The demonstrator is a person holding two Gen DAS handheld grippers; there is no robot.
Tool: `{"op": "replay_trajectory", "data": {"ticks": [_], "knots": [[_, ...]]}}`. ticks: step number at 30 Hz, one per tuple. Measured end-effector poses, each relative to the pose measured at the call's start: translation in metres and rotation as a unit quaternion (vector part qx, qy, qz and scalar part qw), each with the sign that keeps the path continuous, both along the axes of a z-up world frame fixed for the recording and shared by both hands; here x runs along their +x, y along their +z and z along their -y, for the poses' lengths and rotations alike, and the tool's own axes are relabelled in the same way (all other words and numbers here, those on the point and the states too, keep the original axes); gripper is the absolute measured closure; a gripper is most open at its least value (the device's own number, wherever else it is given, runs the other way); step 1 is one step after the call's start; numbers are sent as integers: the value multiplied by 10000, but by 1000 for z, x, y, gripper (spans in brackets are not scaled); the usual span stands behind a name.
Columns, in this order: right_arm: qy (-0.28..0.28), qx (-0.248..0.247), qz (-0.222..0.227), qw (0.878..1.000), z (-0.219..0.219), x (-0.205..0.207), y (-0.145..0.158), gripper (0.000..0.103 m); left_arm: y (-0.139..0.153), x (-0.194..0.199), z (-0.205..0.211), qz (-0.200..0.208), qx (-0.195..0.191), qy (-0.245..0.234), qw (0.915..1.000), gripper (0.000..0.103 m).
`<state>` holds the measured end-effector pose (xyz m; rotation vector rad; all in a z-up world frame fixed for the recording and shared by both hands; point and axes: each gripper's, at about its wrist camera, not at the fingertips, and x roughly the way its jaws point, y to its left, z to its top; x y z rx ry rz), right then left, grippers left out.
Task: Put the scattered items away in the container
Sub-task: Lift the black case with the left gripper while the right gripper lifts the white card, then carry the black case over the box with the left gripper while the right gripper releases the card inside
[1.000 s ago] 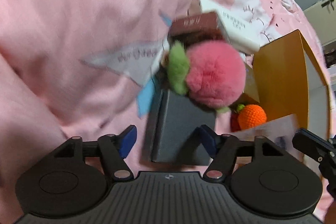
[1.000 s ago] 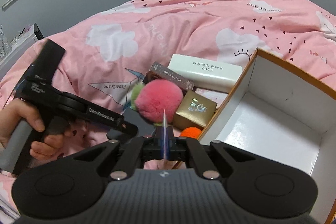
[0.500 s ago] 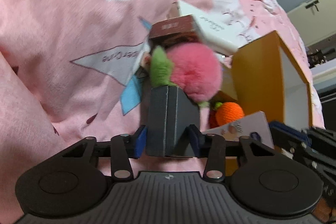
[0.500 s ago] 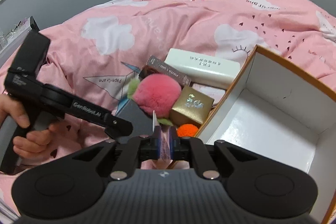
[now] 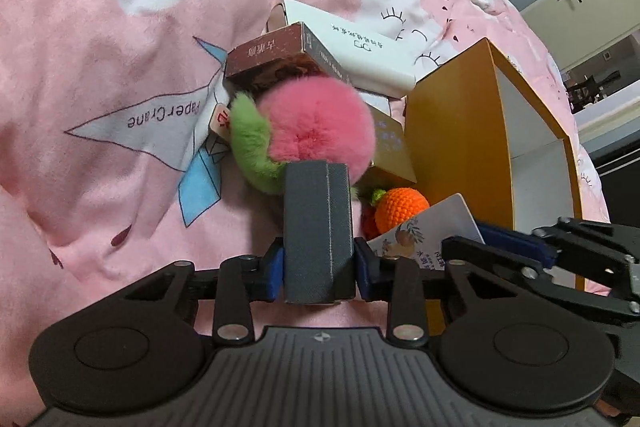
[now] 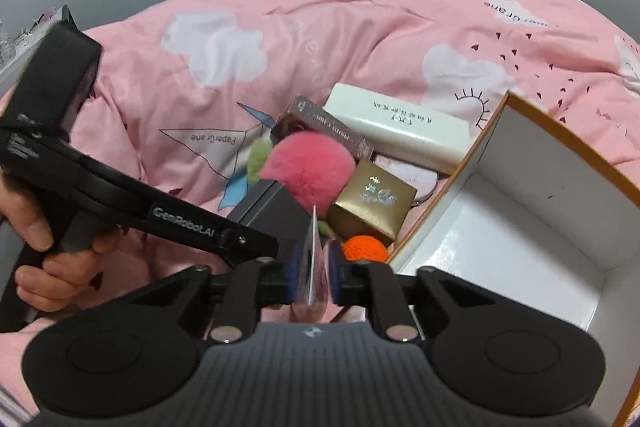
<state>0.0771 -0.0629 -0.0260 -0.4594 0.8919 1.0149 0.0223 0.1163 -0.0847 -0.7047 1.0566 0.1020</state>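
Both tools grip an item, so the pickup step looks nearly done; next each needs carrying over the open white-lined orange cardboard box (image 6: 532, 223) and releasing. Nearest, the left gripper (image 5: 319, 267) is closing its fingers on a dark grey rectangular box (image 5: 318, 227), wedged between the pads. The right gripper (image 6: 314, 277) pinches a thin printed card (image 6: 311, 259). Beyond, on the pink bed quilt (image 6: 340, 27), a pink fluffy pompom (image 6: 308, 167) and small boxes remain.

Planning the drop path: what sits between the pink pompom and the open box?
In the right wrist view, a gold box sits between the pink pompom and the open box.
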Motion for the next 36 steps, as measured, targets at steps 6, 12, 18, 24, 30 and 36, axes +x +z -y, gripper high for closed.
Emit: {"op": "replay_trajectory", "data": {"ticks": [6, 12, 18, 24, 30, 36], "knots": [[-137, 205, -44, 9997, 7, -3, 4, 101, 13, -5, 5, 122, 281, -44, 9995, 64], [-446, 703, -266, 9962, 26, 0, 28, 101, 35, -14, 7, 412, 374, -80, 9984, 64], [-969, 1607, -468, 9811, 76, 9, 81, 101, 72, -18, 9, 934, 325, -238, 9948, 64], [-1577, 1874, -62, 9695, 126, 6, 116, 101, 99, -12, 25, 1327, 371, -548, 9889, 64], [-2202, 1450, 48, 9646, 162, -1, 110, 101, 112, 0, 46, 1544, 422, -993, 9821, 64], [-2585, 1345, -572, 9549, 181, -4, 74, 101, 117, 11, 65, 1674, 461, -1317, 9760, 64]]}}
